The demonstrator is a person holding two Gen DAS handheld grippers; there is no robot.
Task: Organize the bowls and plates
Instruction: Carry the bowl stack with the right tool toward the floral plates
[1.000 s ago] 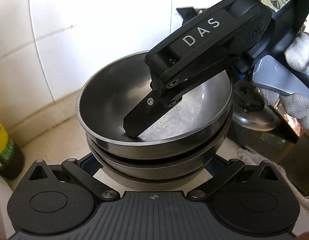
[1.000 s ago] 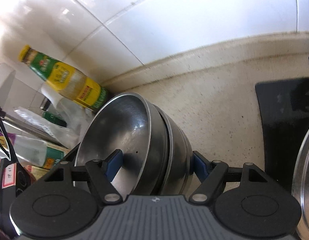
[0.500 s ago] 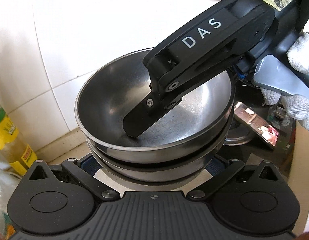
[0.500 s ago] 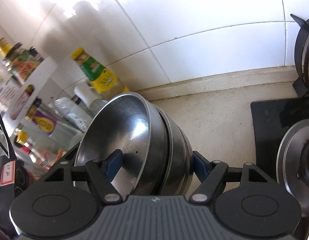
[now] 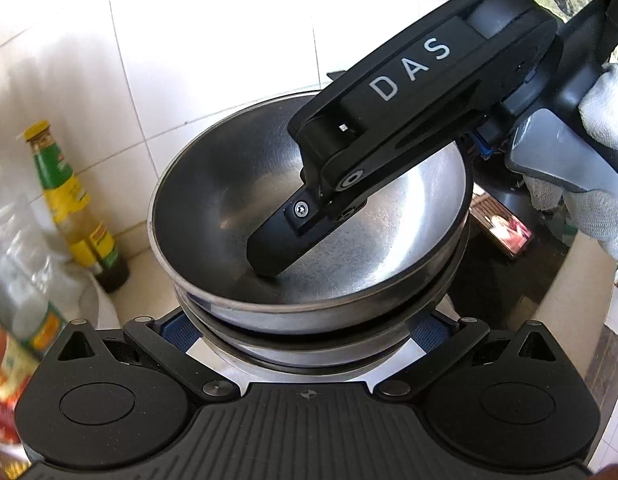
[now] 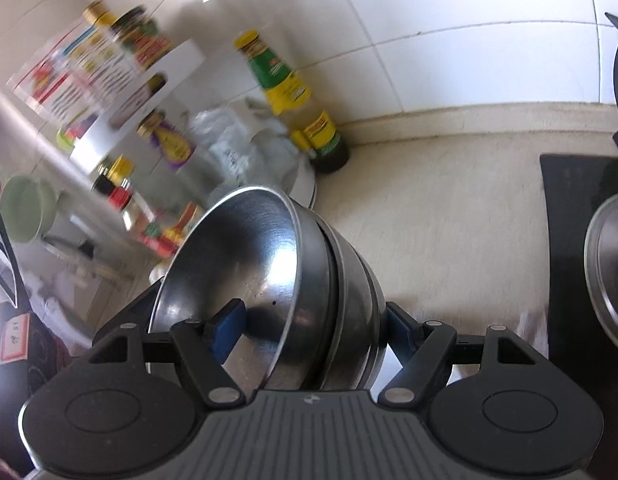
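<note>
A stack of nested steel bowls (image 5: 349, 264) hangs above the counter, held by both grippers. My left gripper (image 5: 305, 332) is shut on the lower part of the stack, with a blue pad pressed on each side. My right gripper (image 6: 315, 332) is shut across the stack (image 6: 269, 248): one blue pad lies inside the top bowl and the other against the bottom bowl's underside. In the left wrist view its black finger (image 5: 285, 236) reaches down into the top bowl, and a white-gloved hand (image 5: 601, 96) grips its handle. The stack is tilted on its side in the right wrist view.
A green-and-yellow sauce bottle (image 6: 289, 92) stands by the white tiled wall, with a rack of several condiment bottles (image 6: 121, 80) and a green cup (image 6: 25, 208) to its left. Beige counter (image 6: 449, 208) lies below. A black stove top (image 6: 565, 240) with a steel lid (image 6: 609, 272) is at right.
Both grippers have risen with the bowl stack and swung sideways, away from the counter. The sauce bottle and the condiment rack have come into view. Neither grip has changed.
</note>
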